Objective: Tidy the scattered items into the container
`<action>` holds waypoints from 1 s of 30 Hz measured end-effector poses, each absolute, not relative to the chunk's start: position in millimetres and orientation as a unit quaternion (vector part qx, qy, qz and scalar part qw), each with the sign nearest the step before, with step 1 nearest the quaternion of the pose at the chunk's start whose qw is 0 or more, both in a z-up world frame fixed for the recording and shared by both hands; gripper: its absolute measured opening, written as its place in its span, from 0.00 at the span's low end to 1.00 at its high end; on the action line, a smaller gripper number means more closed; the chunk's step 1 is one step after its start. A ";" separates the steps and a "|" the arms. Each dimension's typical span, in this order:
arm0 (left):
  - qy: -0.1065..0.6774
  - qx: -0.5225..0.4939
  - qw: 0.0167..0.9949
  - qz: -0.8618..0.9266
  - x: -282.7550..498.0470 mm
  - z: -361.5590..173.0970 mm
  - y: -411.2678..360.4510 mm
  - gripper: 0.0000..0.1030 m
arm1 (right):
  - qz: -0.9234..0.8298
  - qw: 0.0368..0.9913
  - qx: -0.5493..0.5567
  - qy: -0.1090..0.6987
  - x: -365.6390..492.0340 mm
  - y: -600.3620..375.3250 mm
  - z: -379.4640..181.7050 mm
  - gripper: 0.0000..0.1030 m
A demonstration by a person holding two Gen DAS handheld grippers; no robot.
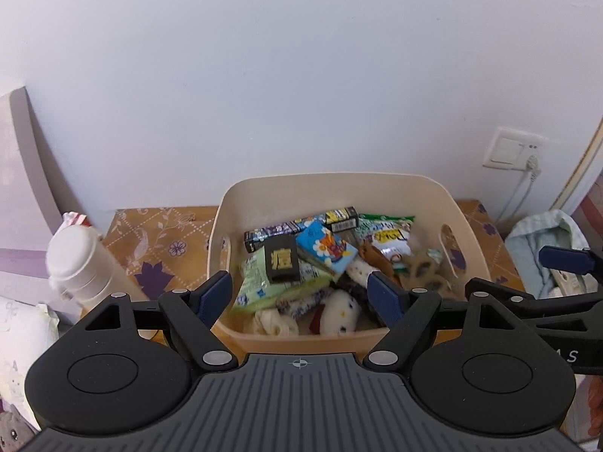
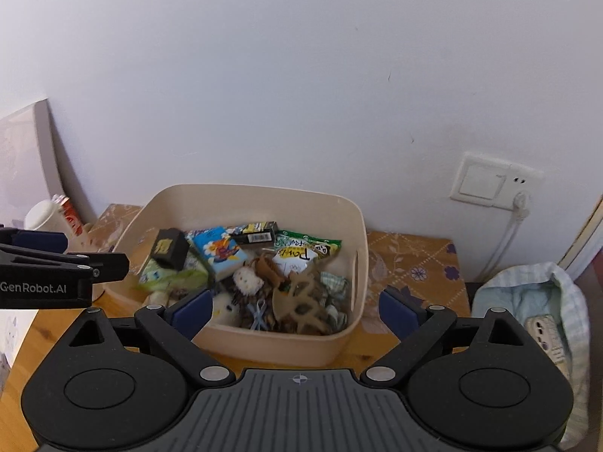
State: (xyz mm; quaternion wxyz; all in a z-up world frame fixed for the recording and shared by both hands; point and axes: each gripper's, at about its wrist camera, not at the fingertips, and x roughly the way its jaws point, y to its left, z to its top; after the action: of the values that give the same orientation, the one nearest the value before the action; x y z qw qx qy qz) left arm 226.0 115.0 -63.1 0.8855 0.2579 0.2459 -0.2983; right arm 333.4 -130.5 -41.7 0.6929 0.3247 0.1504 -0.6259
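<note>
A cream plastic bin (image 1: 290,188) (image 2: 339,342) stands on the wooden table against the wall, filled with several snack packets, small boxes and soft toys. A black box with a gold character (image 1: 280,260) (image 2: 167,248) lies on top of the pile at the left. My left gripper (image 1: 299,297) hangs open in front of the bin's near rim, nothing between its blue pads. My right gripper (image 2: 294,310) is open too, before the bin's near wall, and holds nothing. Each gripper shows at the edge of the other's view.
A white bottle (image 1: 81,267) stands left of the bin on the patterned table cloth (image 1: 158,237). A pale blue-green cloth bundle (image 2: 527,301) sits off the table's right end. A wall socket with a plugged cable (image 2: 493,184) is on the wall at the right.
</note>
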 end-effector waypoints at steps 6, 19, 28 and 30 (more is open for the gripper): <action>0.246 0.266 0.882 -0.301 192.0 -51.8 141.6 0.78 | -0.618 0.707 0.307 0.156 337.5 -83.6 -28.1 0.94; 0.221 0.263 0.889 -0.303 105.5 -28.6 213.3 0.78 | -0.604 0.716 0.320 0.142 346.2 13.6 3.7 0.94; 0.205 0.270 0.890 -0.306 38.1 -16.1 261.8 0.78 | -0.601 0.720 0.318 0.138 351.1 74.5 23.4 0.95; 0.206 0.269 0.888 -0.310 24.8 -14.7 272.1 0.78 | -0.600 0.719 0.323 0.138 349.2 84.5 26.2 0.96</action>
State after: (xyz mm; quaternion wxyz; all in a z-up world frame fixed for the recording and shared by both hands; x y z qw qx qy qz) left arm 24.8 272.1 -14.7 0.8882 0.2694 0.2062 -0.3099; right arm 349.2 84.5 26.2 0.7185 0.3228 0.1378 -0.6004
